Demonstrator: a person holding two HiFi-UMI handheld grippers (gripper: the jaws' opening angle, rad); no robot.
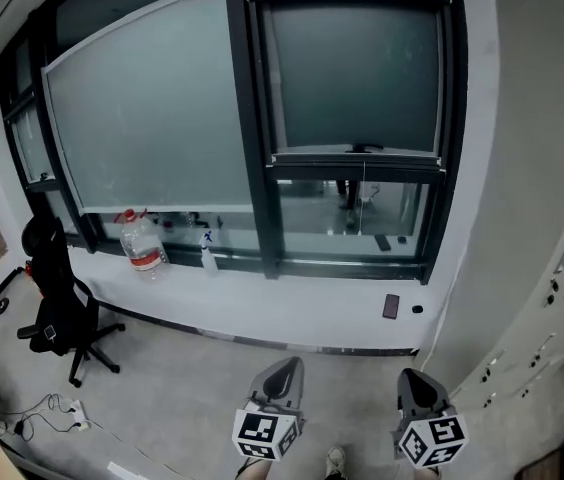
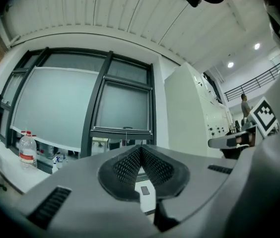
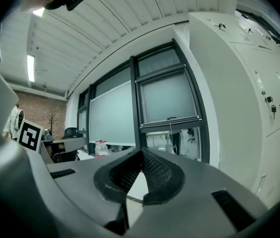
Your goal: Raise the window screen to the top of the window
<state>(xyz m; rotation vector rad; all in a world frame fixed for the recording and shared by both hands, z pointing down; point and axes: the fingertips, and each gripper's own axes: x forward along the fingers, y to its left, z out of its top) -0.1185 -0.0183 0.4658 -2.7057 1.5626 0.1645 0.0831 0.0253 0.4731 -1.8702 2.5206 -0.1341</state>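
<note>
The screen (image 1: 354, 73) fills the right-hand pane in the upper centre of the head view. Its bottom bar (image 1: 354, 158) sits low in the pane, with a strip of clear glass beneath it. Both grippers hang at the bottom edge of the frame, well apart from the window: the left gripper (image 1: 284, 368) at centre, the right gripper (image 1: 414, 378) to its right. Each has its jaws closed tip to tip, with nothing between them. A bottle (image 1: 143, 243) stands on the sill (image 1: 262, 303) at left, above a chair (image 1: 57, 308).
</note>
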